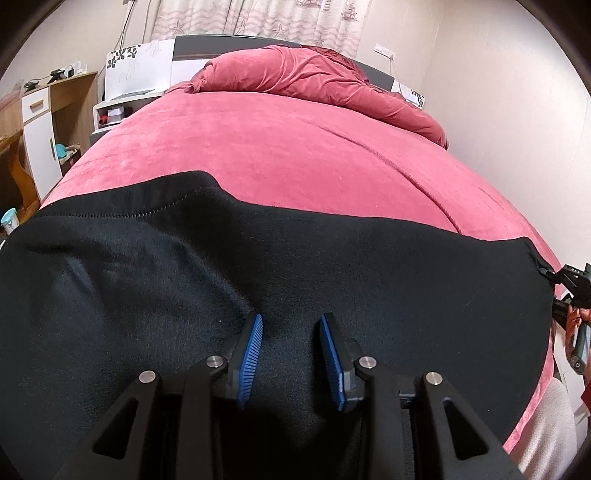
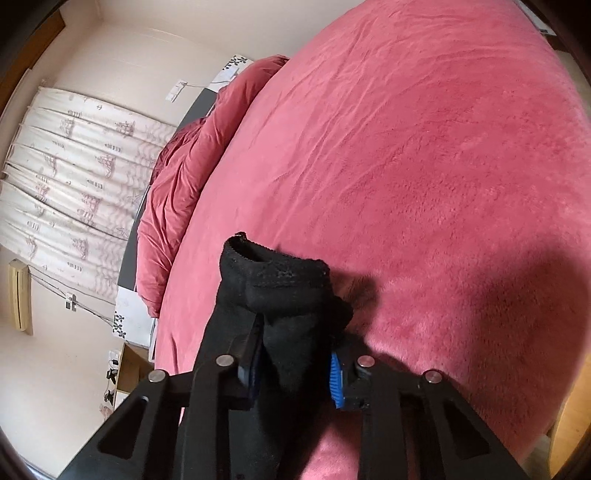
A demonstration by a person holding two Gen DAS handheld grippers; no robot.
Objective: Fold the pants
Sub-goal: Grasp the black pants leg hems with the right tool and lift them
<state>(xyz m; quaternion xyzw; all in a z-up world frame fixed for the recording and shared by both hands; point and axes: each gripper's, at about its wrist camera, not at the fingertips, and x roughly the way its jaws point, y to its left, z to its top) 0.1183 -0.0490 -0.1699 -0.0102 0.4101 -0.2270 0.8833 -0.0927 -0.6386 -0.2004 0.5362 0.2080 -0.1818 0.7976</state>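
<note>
Black pants (image 1: 258, 266) lie spread across the near part of a pink bed (image 1: 277, 155). My left gripper (image 1: 291, 321) hovers low over the middle of the cloth. Its blue pads (image 1: 251, 354) stand apart and bare, with the fabric lying beneath them. At the right edge of the left wrist view, my right gripper (image 1: 550, 291) holds the far right end of the pants. In the right wrist view the right gripper (image 2: 295, 332) is shut on a bunched black hem (image 2: 273, 273), which sticks up past the fingertips above the pink bed cover (image 2: 424, 166).
A rumpled dark pink duvet (image 1: 314, 81) lies heaped at the head of the bed. A wooden and white cabinet (image 1: 37, 140) stands at the left, with a patterned curtain (image 1: 258, 18) behind the headboard. A person's hand (image 1: 578, 321) shows at the right edge.
</note>
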